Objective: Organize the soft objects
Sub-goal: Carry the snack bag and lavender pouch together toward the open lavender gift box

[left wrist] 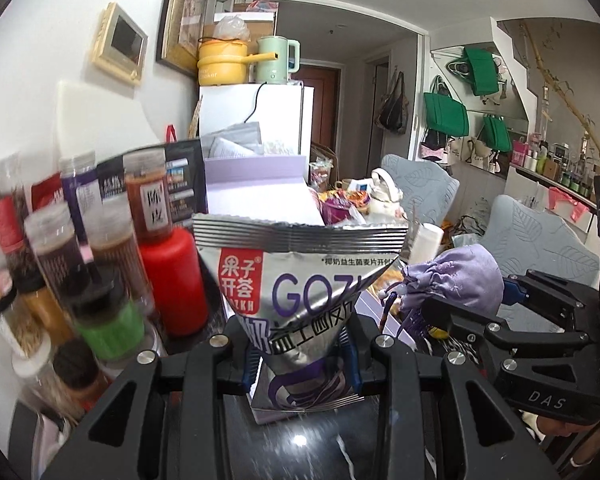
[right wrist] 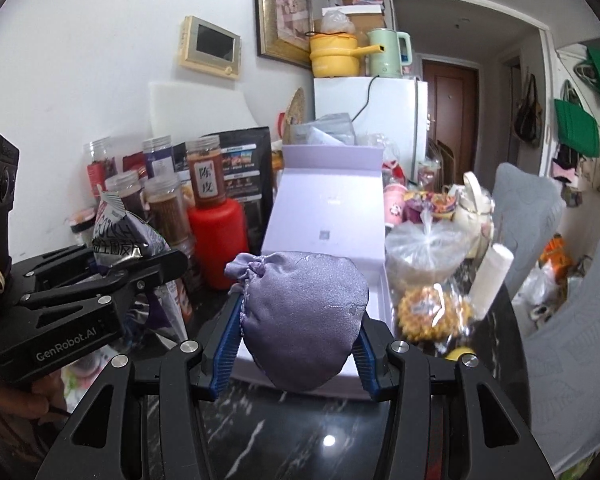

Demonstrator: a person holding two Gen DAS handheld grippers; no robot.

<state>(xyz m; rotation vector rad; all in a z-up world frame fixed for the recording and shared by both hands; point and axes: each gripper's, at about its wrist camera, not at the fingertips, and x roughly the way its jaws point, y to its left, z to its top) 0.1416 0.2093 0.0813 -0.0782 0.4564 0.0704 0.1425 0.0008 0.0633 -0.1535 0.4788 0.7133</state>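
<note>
Above the lilac box (right wrist: 324,208), the right gripper (right wrist: 300,332) squeezes a pouch (right wrist: 304,312); left of the box, the left gripper (left wrist: 300,356) pinches a foil packet (left wrist: 300,292); lower both in gently before letting go

We see bare black counter (right wrist: 300,432) just before the open lilac box (right wrist: 324,216). Left of the box: jars (right wrist: 168,208) and a red bottle (right wrist: 218,236) wall it off. Right of the box: bagged snacks (right wrist: 428,264) crowd close.
</note>
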